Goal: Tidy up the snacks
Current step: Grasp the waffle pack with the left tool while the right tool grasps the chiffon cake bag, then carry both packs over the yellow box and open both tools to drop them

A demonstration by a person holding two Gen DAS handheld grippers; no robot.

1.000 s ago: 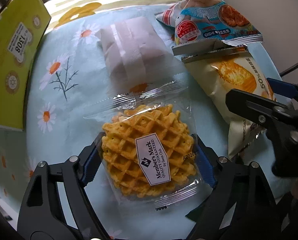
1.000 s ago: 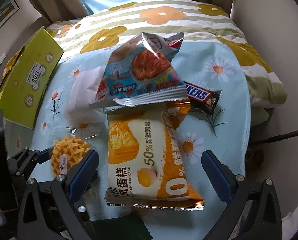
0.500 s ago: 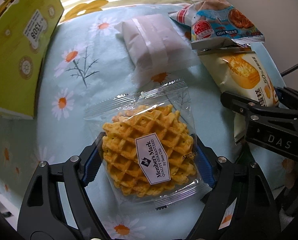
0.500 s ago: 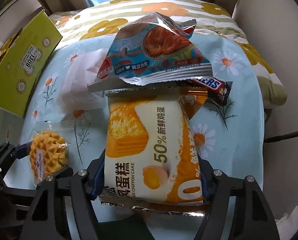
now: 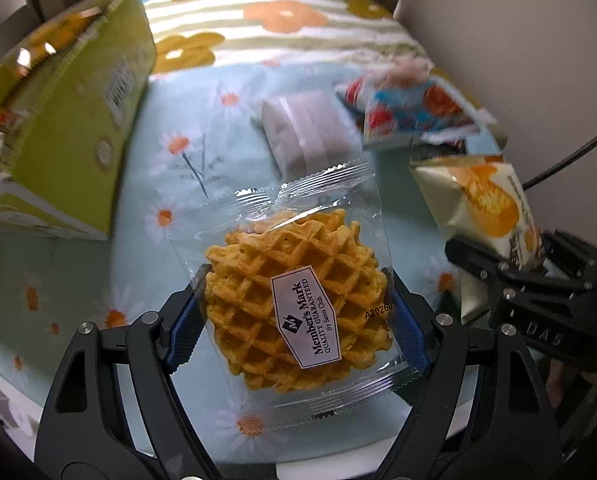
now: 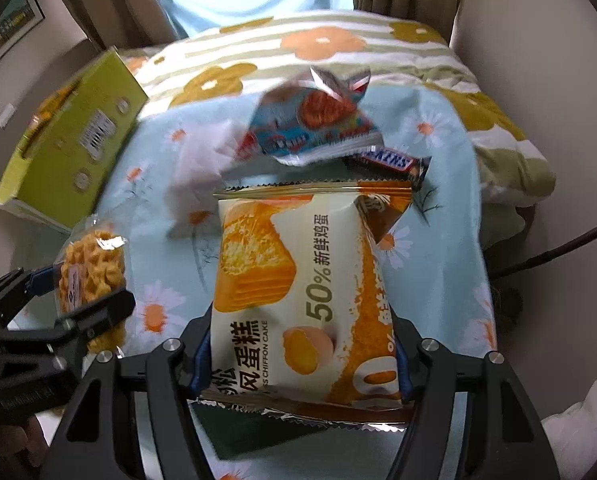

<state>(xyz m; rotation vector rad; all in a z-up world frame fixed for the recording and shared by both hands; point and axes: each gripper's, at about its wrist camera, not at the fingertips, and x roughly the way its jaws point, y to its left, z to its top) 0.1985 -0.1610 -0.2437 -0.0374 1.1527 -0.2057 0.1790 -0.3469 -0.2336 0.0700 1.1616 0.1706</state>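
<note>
**Both grippers loaded: waffle pack left, chiffon cake pack right**

The left gripper [image 5: 294,316] is partly open to the width of its load. Its blue pads press on both sides of the waffle pack [image 5: 298,300], a clear wrapper with a round golden waffle and a white label. The pack sits between the fingers, above the daisy-print cloth [image 5: 186,152] that covers the table.

The right gripper [image 6: 302,360] has its jaws closing on the chiffon cake pack [image 6: 298,280], a white and orange pouch. The pads contact both lower edges of the pouch, and the pouch extends forward beyond the fingertips.

Positions of the remaining items:

- The green carton [image 5: 70,128] stands at the left edge of the cloth, open at the top.
- The white wrapped pack [image 5: 302,132] lies on the cloth beyond the waffle pack.
- The blue snack bag [image 6: 310,124] lies at the far side of the cloth, blurred in both views.
- The chocolate bar [image 6: 386,160] lies just beside the blue snack bag, touching its near edge.

A flowered, striped pillow [image 6: 298,44] lies beyond the cloth.
</note>
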